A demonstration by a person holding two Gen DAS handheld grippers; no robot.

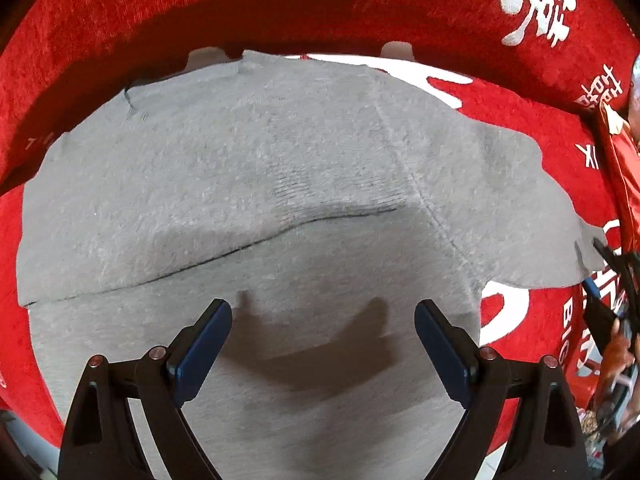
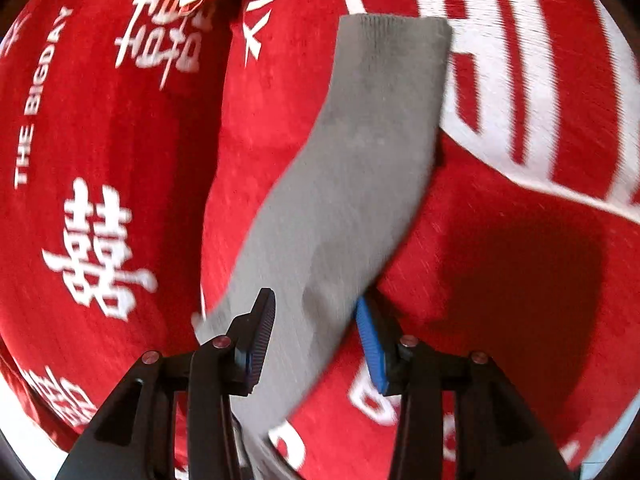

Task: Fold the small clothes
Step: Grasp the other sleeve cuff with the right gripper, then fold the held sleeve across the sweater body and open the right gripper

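The left gripper [image 1: 323, 338] hangs pointing straight down over a grey garment [image 1: 248, 184] spread flat on a red cloth [image 1: 280, 4] with white lettering, its blue-padded jaws wide apart with nothing between them and a folded edge of the garment running across just beyond them. To the right, a sleeve [image 2: 360, 168] of the garment stretches away across the red cloth. The right gripper [image 2: 316, 336] stands over the sleeve's near end, jaws parted on either side of the fabric without pressing it.
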